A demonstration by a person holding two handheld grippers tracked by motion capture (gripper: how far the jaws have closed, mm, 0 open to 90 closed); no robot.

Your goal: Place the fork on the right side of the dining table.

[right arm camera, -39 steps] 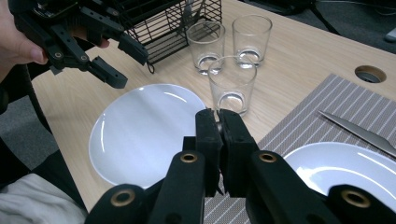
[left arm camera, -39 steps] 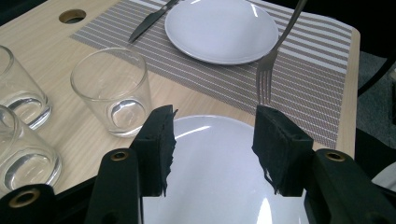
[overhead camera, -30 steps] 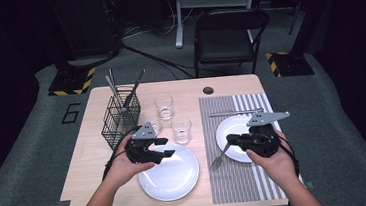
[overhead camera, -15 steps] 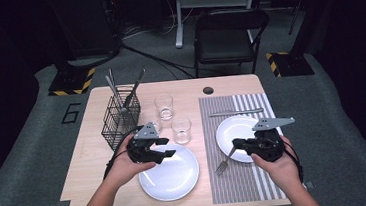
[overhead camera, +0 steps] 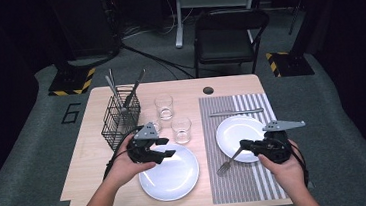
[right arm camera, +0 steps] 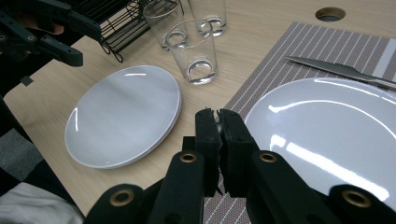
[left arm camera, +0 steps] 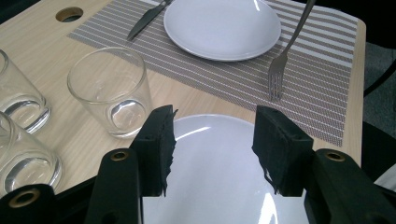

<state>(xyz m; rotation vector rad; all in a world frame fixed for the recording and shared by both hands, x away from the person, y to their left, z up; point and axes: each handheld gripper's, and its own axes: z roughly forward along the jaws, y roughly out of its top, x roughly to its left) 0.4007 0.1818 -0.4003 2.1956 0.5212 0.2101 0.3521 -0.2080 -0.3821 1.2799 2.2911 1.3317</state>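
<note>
Right claw (overhead camera: pixel 245 145) is pinching the fork (overhead camera: pixel 229 161) by its handle, tines hanging down-left over the striped placemat (overhead camera: pixel 238 188), just left of the plate (overhead camera: pixel 238 128). Left claw (overhead camera: pixel 168 153) hovers spread, idle.

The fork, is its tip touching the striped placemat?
Touching. The left gripper view shows the fork with its tines resting on the striped placemat.

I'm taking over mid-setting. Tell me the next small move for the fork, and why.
Probably lower it flat onto the striped placemat left of the plate. The right gripper is shut on the fork, whose tines hang just over that strip, with the knife already laid.
</note>
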